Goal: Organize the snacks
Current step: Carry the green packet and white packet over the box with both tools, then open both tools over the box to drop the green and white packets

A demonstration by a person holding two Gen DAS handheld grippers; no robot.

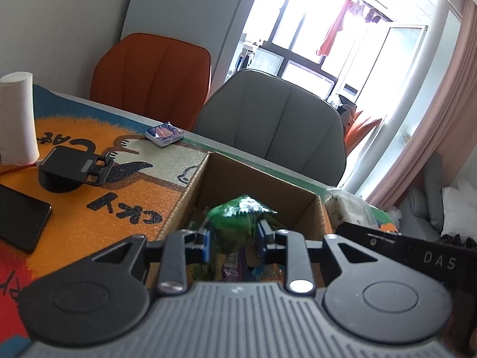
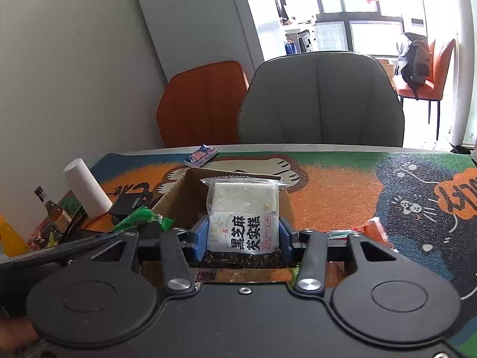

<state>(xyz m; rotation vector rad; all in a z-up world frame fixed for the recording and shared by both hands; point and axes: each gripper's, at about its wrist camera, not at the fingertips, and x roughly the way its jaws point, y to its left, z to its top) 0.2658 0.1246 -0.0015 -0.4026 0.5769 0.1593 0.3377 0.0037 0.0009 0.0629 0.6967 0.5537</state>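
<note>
Right tool clamped on a white cake packet — packet upright, long axis vertical, printed label toward the camera, top seam tipped away over the cardboard box just ahead of the tool. Left tool pinches a green snack bag, crumpled, its bulk rising above the blue pads, over the same box. Both tools angle downward, side by side. Beyond the tools: tabletop under a cat-print mat, small blue packet at its far edge, paper roll to the left, grey chair and orange chair behind.
</note>
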